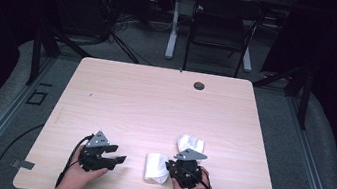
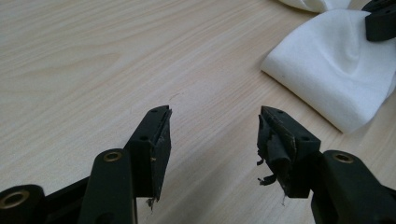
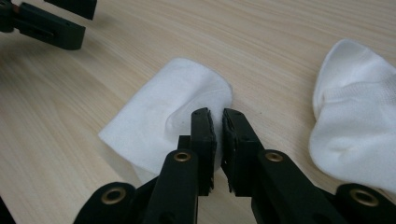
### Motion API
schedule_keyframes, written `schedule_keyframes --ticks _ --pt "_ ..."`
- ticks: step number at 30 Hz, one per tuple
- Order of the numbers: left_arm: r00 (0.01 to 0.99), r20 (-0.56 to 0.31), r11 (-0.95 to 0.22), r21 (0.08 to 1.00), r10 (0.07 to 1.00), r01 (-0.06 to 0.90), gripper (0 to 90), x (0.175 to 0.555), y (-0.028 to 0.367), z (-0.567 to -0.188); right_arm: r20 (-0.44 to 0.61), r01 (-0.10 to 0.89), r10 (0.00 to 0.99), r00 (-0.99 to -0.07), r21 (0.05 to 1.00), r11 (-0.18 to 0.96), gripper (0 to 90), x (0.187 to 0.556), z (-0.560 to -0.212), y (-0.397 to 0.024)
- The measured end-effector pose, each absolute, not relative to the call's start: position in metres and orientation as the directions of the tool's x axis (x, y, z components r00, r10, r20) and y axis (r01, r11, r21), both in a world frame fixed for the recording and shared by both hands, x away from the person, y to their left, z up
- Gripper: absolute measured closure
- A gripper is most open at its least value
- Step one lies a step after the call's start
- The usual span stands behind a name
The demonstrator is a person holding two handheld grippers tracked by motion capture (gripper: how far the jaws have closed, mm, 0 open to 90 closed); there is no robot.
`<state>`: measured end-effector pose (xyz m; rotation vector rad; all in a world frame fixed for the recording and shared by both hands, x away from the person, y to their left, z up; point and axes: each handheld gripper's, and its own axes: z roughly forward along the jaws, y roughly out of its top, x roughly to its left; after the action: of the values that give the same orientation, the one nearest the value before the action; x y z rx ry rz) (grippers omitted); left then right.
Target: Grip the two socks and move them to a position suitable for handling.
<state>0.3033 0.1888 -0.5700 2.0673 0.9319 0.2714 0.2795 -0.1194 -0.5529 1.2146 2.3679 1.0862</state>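
Note:
A white folded sock (image 1: 156,167) (image 3: 149,126) (image 2: 336,70) lies near the table's front edge. My right gripper (image 1: 168,168) (image 3: 218,114) has its jaws drawn almost together on that sock's right edge, and the fabric puckers beside the pads. A second white sock (image 1: 190,143) (image 3: 355,121) lies just beyond and right of it. My left gripper (image 1: 118,153) (image 2: 214,116) rests low over bare wood to the left of the folded sock, open, with nothing between its jaws. It appears far off in the right gripper view as the left gripper (image 3: 51,28).
The light wooden table (image 1: 155,102) has a round cable hole (image 1: 199,85) near its far edge. A dark chair (image 1: 219,29) and the legs of another desk (image 1: 173,29) stand behind it. Cables trail over the floor at the left.

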Motion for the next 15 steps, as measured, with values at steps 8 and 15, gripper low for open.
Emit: schedule_keyframes --ticks 8,15 --pt "0.695 -0.138 -0.369 0.766 0.706 0.527 44.7 0.3038 0.1897 -0.5702 0.102 0.607 0.797 -0.596 0.707 0.363 82.6 0.2831 -0.5568 -0.124" --pt "0.693 -0.134 -0.37 0.765 0.708 0.527 44.7 0.3047 0.1923 -0.5691 0.094 0.6 0.79 -0.606 0.706 0.377 79.8 0.2823 -0.5562 -0.1215"
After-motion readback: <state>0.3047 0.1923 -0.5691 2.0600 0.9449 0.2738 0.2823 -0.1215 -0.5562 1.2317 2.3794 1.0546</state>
